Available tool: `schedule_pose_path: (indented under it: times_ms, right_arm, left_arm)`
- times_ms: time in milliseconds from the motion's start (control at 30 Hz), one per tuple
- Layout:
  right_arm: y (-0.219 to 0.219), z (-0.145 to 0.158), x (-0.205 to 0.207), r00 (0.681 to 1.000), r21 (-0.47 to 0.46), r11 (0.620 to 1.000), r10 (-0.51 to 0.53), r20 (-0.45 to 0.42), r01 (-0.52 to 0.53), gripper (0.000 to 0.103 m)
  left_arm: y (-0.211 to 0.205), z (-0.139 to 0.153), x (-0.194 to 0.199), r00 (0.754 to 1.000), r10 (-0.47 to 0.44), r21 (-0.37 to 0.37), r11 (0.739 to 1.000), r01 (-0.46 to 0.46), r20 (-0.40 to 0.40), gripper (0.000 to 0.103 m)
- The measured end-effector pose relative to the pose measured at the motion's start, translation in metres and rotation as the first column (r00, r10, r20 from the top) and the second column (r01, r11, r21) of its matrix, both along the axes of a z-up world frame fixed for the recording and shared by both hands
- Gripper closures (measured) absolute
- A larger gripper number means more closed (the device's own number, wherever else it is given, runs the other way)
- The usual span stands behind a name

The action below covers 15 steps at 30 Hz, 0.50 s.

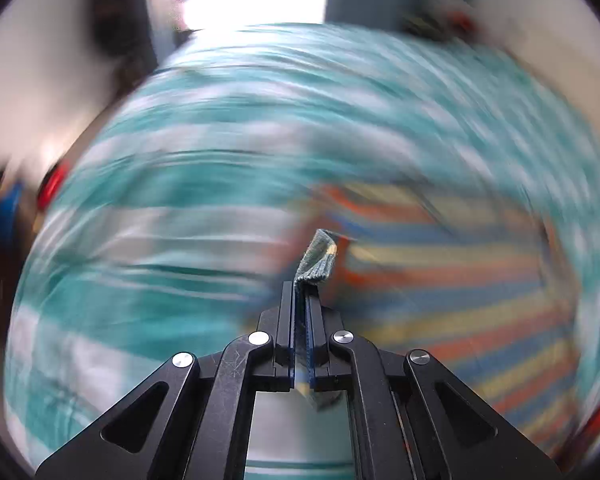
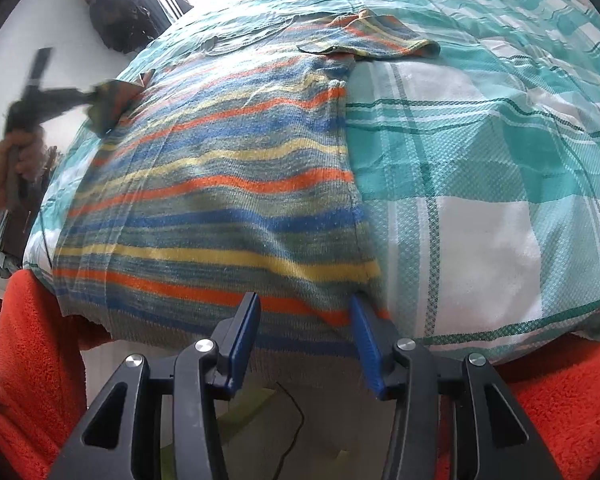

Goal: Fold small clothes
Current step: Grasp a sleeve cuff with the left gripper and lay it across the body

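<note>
Striped sweater [image 2: 220, 184], one only, lies spread flat on a bed with a teal-and-white checked cover [image 2: 480, 152].

Left wrist view: heavily motion-blurred. Left gripper [image 1: 305, 292] has its fingers clamped together on a small fold of the knit, which stands up sharp at frame centre just above the tips. Sweater body is a striped smear at right of frame; checked cover fills the rest. The pinched bit is probably a sleeve end, though the blur makes that uncertain.

Right wrist view: sharp. Right gripper [image 2: 306, 320] sits at bottom centre, its two blue fingers [image 2: 246, 336] spread wide, straddling the sweater's near hem, holding nothing. One sleeve [image 2: 372, 38] lies flat at upper centre. The left gripper shows at upper left of frame, blurred, in a bare hand [image 2: 18, 160], with cloth at its tip lifted off the sweater's left edge. Orange fleece [image 2: 36, 360] fills both lower corners.

Risks, as I judge them: the pinch is thin, so a fast pull could slip it free; with the hem unpinned, the whole sweater could drag sideways and the fold land crooked.

Count: one sweater, two grippers, one bed.
</note>
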State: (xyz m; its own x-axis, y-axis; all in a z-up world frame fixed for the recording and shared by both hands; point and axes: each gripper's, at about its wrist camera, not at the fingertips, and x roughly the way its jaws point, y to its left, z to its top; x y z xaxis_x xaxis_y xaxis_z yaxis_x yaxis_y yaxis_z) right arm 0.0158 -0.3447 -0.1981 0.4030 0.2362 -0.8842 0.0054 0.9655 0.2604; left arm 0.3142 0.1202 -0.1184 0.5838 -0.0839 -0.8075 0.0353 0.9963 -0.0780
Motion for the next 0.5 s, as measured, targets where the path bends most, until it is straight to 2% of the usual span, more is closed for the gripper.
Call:
schedule_pose_path:
  times_ms: [33,67,100,200,267,433,500]
  right_arm:
    - [0.001,0.0,0.0,1.0,-0.007,1.0,0.004,0.002,-0.004,0.056]
    - [0.002,0.0,0.0,1.0,-0.01,1.0,0.006,0.003,-0.006,0.056]
    - [0.003,0.0,0.001,1.0,-0.013,1.0,0.007,0.004,-0.007,0.056]
    - [0.006,0.0,0.002,1.0,-0.019,1.0,0.007,0.003,-0.007,0.056]
    - [0.009,0.0,0.003,1.0,-0.025,1.0,0.008,0.0,-0.008,0.056]
    - [0.011,0.0,0.005,1.0,-0.041,0.999,0.007,0.004,-0.007,0.056]
    - [0.012,-0.001,0.006,1.0,-0.045,0.999,0.007,0.004,-0.007,0.056]
  left_arm:
    - [0.035,0.002,0.008,0.995,0.097,-0.032,0.995,-0.097,-0.009,0.1]
    - [0.054,0.001,0.012,0.989,0.149,-0.037,0.988,-0.15,-0.016,0.1]
    - [0.085,-0.005,0.019,0.972,0.23,-0.036,0.972,-0.231,-0.043,0.101]
    - [0.127,-0.03,0.031,0.935,0.336,0.002,0.941,-0.338,-0.114,0.101]
    - [0.137,-0.042,0.033,0.921,0.366,0.03,0.93,-0.365,-0.133,0.102]
    - [0.148,-0.037,0.019,0.906,0.411,0.027,0.911,-0.411,-0.099,0.103]
    - [0.155,-0.045,0.021,0.902,0.411,0.02,0.911,-0.412,-0.132,0.102]
